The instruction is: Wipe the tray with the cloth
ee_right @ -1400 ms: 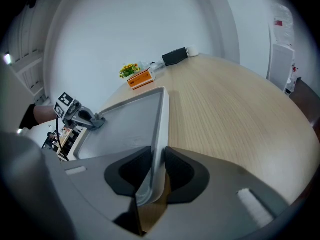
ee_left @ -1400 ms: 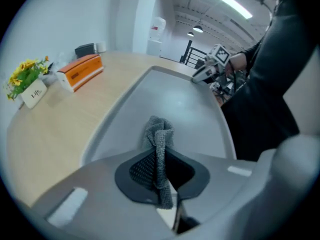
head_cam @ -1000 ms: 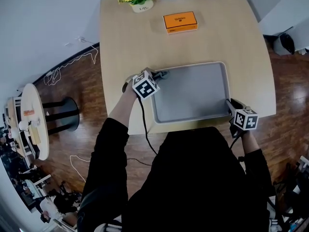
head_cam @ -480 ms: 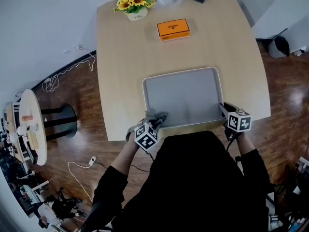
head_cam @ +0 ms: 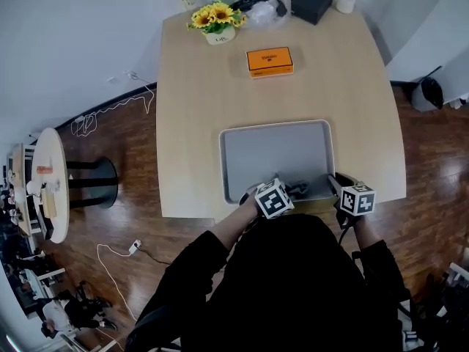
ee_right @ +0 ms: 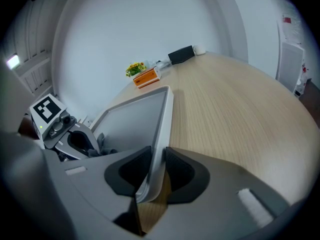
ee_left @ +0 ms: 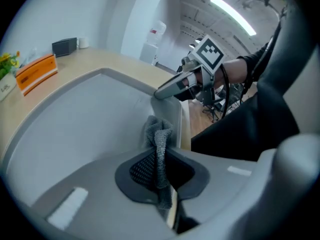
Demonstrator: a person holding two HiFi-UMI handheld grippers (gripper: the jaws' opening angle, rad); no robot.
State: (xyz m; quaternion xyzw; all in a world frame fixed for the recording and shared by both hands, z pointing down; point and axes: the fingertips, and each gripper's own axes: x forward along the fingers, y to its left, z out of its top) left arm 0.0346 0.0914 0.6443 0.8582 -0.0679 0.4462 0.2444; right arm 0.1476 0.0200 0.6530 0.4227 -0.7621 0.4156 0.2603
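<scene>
Cloth [head_cam: 297, 190], now further right inside tray [head_cam: 278, 152], near right tool [head_cam: 335, 181]

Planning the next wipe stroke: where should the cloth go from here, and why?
Probably push the cloth away across the tray floor toward its far rim. The left gripper pinches it at the near edge, beside the right gripper, which clamps the rim; bare floor lies ahead.

The left gripper [ee_left: 161, 178] seemingly hides the cloth [ee_left: 158, 133] partly.
</scene>
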